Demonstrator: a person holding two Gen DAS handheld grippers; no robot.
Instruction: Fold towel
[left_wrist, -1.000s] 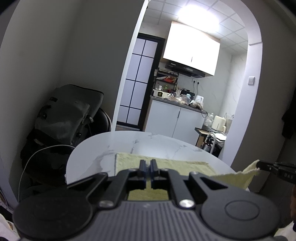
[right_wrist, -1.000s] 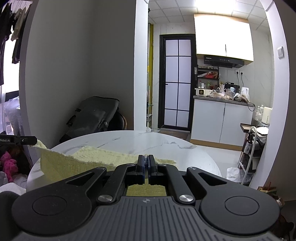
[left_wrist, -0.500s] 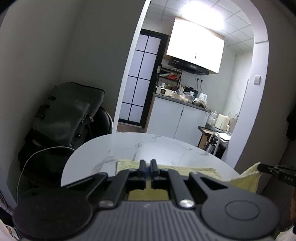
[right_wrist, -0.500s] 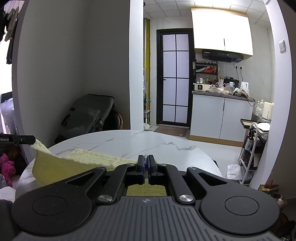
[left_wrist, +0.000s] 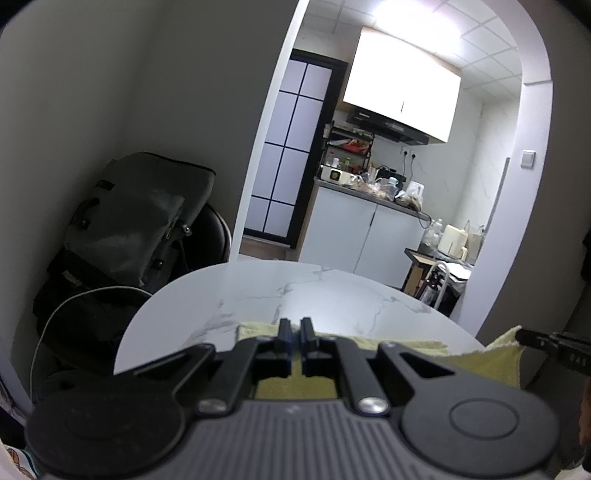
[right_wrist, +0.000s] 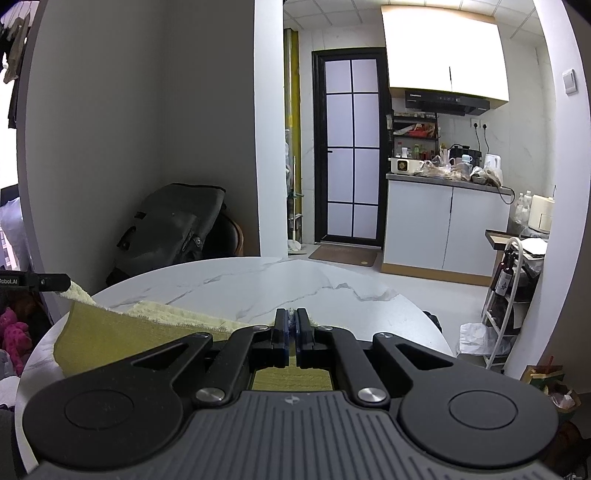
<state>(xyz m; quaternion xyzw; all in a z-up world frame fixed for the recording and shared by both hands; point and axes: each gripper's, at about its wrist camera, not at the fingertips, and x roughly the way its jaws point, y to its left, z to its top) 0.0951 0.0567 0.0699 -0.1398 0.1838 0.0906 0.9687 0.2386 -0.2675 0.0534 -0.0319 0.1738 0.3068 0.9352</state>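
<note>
Left tool (left_wrist: 294, 326) and right tool (right_wrist: 291, 321) were each clamped on a corner of the yellow towel (right_wrist: 122, 338), lifted and hanging over the round marble table (right_wrist: 258, 288).

Right wrist view: white lettering "RoboLAI" (last letters uncertain) on the black finger of the left tool (right_wrist: 35, 282) at the frame's left edge. Left wrist view: pale marks on the right tool (left_wrist: 546, 345), illegible. Range hood (right_wrist: 445, 99) carries small print, unreadable.
</note>
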